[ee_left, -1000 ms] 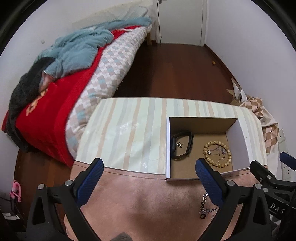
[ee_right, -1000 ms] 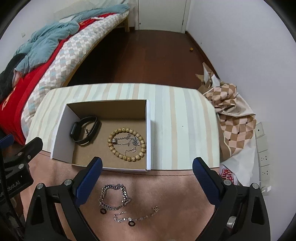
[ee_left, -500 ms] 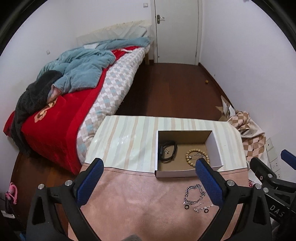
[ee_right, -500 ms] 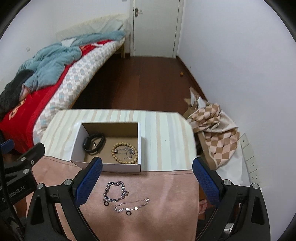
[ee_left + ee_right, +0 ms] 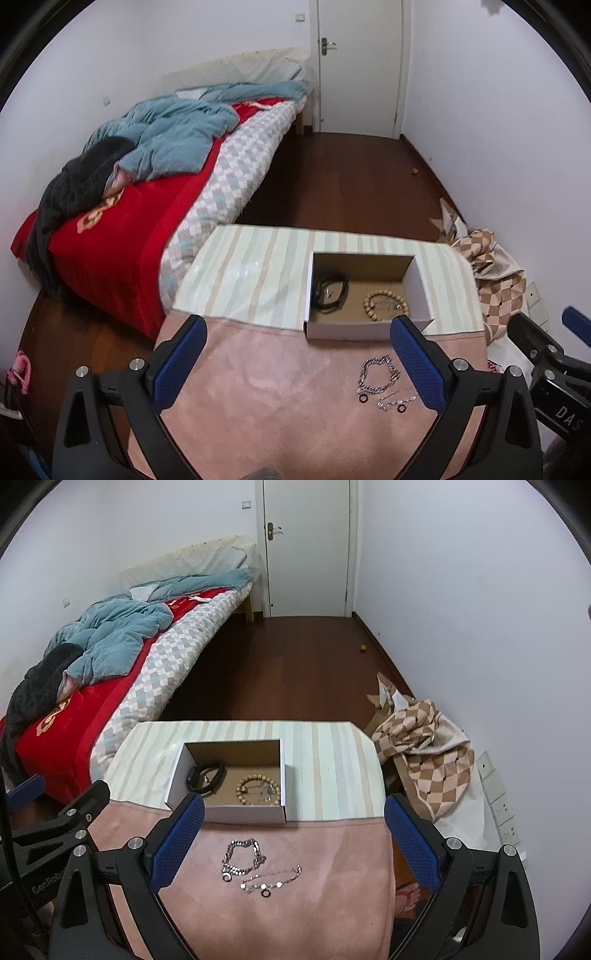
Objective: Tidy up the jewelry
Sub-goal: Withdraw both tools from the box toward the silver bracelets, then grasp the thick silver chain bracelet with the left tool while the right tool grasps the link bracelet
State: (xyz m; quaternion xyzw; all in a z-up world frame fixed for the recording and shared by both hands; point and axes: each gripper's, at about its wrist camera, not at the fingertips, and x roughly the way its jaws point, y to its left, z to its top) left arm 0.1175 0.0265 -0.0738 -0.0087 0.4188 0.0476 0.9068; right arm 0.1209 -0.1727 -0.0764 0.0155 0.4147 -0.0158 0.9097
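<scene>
A white cardboard box stands on the table, open at the top. Inside lie a black band on the left and a wooden bead bracelet with a thin silver chain on the right. On the pink cloth in front of the box lie a chunky silver chain bracelet and a thin silver chain. My left gripper and right gripper are both open, empty and held high above the table's near side.
The table has a striped cover at the back and pink cloth in front. A bed stands to the left. A checked cloth heap lies on the floor at the right. A closed door is at the far end.
Both grippers have risen and pulled back from the table, so the box and the jewelry look smaller and more of the room shows. The jaws stay open.
</scene>
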